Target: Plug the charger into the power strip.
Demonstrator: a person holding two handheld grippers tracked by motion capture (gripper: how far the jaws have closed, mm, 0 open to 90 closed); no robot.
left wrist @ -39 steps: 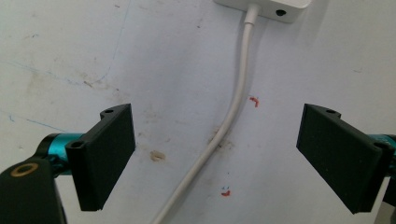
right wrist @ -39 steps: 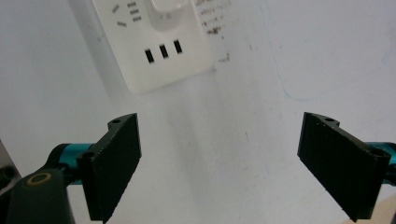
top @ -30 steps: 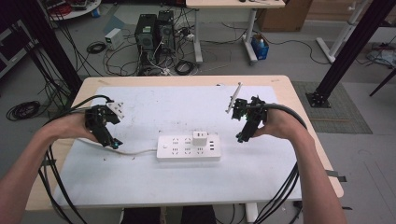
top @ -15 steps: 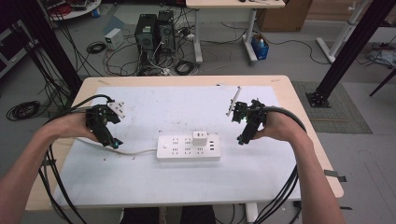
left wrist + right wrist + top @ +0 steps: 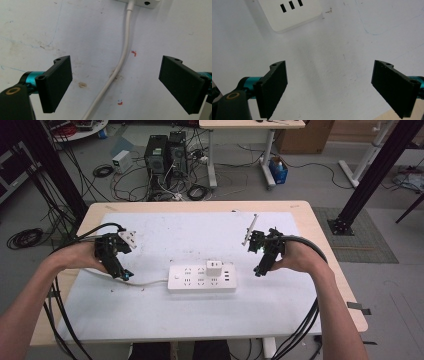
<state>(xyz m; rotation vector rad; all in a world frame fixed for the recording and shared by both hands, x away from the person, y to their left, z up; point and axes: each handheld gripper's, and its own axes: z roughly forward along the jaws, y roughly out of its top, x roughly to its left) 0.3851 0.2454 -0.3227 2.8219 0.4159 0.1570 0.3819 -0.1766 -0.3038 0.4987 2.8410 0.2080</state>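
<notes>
A white power strip [image 5: 201,278] lies flat at the middle of the white table top, with a white plug adapter [image 5: 214,268] seated in it. Its white cord [image 5: 145,282] runs off to the left. My left gripper [image 5: 125,274] hovers over that cord, jaws wide apart; the cord [image 5: 119,65] passes between them, untouched, and the strip's end [image 5: 142,3] shows at the top. My right gripper [image 5: 258,270] stands open just right of the strip, whose USB end [image 5: 290,13] lies ahead of the empty jaws.
The white mat [image 5: 200,235] covers most of the wooden table [image 5: 325,245]. Small red marks [image 5: 134,53] dot the mat near the cord. Black cables trail from both grippers off the near edge. Computers and cable tangles sit on the floor beyond the table.
The right gripper has shifted slightly left toward the strip's end. The left gripper stays where it was over the cord.
</notes>
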